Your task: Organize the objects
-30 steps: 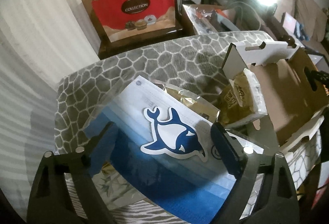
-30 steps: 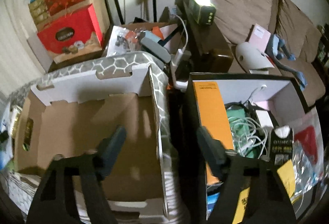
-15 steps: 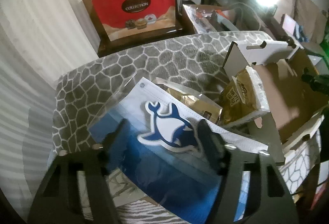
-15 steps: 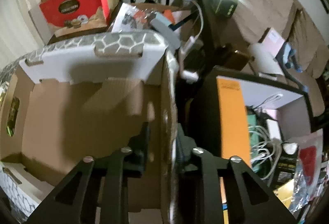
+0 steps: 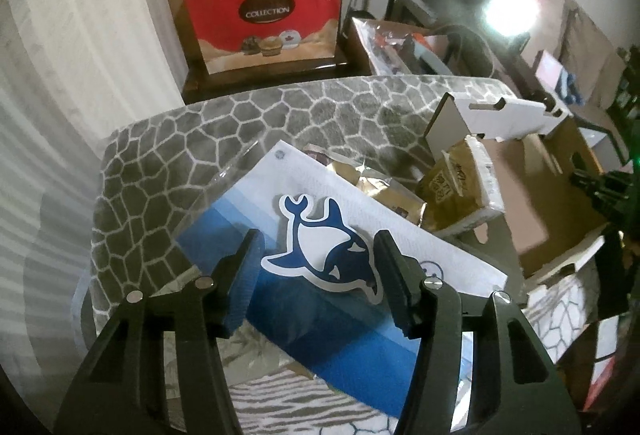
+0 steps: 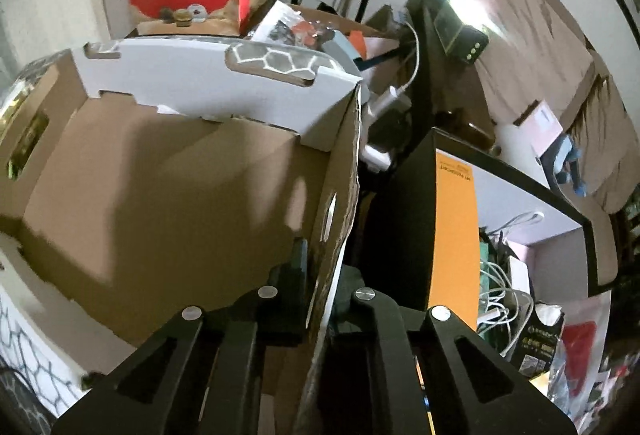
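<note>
A flat pack of blue face masks (image 5: 328,327) with a whale sticker (image 5: 324,251) lies on the grey honeycomb-patterned surface (image 5: 240,127). My left gripper (image 5: 316,239) points down over the pack. Its jaws are closing with the sticker between them, and the pads do not press on anything. Gold snack packets (image 5: 452,183) lean against an open cardboard box (image 5: 532,203) to the right. My right gripper (image 6: 326,259) is shut on the right wall of that cardboard box (image 6: 160,195), one finger inside and one outside. The box interior looks bare.
A red gift bag (image 5: 264,15) and stacked boxes stand behind the patterned surface. Right of the cardboard box sits a black bin (image 6: 592,235) with an orange folder (image 6: 456,235) and white cables. A brown sofa (image 6: 540,55) and a bright lamp (image 6: 464,3) lie beyond.
The left jaws have narrowed around the whale sticker. The right gripper has rolled, come down onto the box's right wall and shut on it.
</note>
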Demonstrator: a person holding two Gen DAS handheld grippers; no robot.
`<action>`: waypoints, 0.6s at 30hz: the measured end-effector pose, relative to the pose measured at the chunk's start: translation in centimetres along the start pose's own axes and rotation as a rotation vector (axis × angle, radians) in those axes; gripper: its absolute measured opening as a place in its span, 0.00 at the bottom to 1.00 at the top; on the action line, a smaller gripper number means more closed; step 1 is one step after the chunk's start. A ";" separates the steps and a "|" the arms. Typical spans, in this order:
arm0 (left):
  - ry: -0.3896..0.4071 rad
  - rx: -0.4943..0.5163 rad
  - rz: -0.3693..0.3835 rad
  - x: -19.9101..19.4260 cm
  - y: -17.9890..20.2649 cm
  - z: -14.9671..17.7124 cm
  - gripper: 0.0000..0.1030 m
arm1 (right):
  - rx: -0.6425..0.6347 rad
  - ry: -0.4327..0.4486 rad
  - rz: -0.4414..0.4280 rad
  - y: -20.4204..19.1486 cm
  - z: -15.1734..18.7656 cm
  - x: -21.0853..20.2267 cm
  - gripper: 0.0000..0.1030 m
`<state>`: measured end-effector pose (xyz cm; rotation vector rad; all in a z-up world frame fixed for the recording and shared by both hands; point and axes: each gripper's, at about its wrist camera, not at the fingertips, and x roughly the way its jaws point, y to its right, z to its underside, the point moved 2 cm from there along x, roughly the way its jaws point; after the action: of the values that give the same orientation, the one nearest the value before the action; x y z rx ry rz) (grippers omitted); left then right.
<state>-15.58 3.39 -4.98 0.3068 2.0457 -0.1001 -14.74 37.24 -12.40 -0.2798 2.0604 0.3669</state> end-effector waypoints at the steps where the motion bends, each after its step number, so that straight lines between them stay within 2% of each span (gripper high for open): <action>1: 0.000 -0.005 0.010 -0.2 -0.1 0.1 0.52 | -0.013 0.018 0.000 0.0 0.1 -0.4 0.06; 6: 0.006 -0.020 0.056 -1.2 -0.1 0.4 0.52 | -0.092 0.042 0.026 -0.7 0.4 -1.6 0.08; 11: 0.014 -0.035 0.123 -2.6 0.3 0.5 0.51 | -0.114 0.046 0.019 -1.0 0.9 -1.8 0.08; 18: 0.059 0.048 0.220 -5.7 5.1 -0.8 0.52 | -0.071 0.027 -0.002 -0.9 0.5 -1.5 0.08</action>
<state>-12.40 7.48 0.66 0.5688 2.0556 -0.0045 -13.31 36.62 -11.47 -0.3318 2.0764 0.4382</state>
